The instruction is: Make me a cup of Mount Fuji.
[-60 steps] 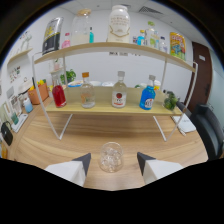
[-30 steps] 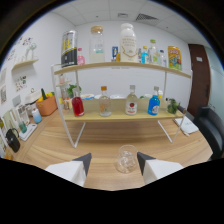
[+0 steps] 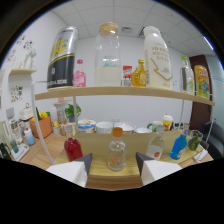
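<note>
Clear glass marks the small bottle (image 3: 116,156) that stands on the lower shelf (image 3: 125,172) of a wooden rack, squarely between the two fingers of the tool (image 3: 114,162). The tool is spread wide, with a gap at either side of the bottle, so nothing is gripped (the bottle rests on the shelf by its own weight). It has an orange cap and an orange label.

Along the same shelf I count four small bottles: a red one (image 3: 73,148) toward the left end, the clear one in the middle, another clear one (image 3: 155,147) to its right, and a blue one (image 3: 178,147) near the right end. A glass (image 3: 194,139) with something green stands just beside the blue bottle.

The upper shelf (image 3: 120,92) carries three tall containers: a black-and-white can (image 3: 62,58), a clear jar (image 3: 108,55) part full of white stuff, and a white jug (image 3: 157,59). Between them stand smaller bottles, one pink (image 3: 79,75) and one amber (image 3: 139,75).
</note>
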`<act>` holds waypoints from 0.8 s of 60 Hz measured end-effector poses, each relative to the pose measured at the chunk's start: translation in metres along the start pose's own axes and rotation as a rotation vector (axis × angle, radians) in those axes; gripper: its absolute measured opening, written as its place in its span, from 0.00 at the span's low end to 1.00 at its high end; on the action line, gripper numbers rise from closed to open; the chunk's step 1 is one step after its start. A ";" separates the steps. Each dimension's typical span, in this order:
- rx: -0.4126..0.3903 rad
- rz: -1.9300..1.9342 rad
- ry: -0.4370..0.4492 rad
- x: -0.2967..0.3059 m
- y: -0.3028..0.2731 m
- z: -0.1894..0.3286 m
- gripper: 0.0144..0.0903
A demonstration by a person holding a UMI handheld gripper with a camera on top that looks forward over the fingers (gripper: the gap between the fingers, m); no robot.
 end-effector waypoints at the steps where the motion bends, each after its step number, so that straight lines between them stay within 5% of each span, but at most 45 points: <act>1: -0.002 -0.001 0.001 0.000 0.000 0.005 0.85; 7: -0.030 0.003 0.010 0.005 0.004 0.031 0.72; 16: -0.071 0.012 0.013 0.008 0.012 0.046 0.30; 48: -0.029 0.035 -0.019 -0.006 0.006 -0.013 0.28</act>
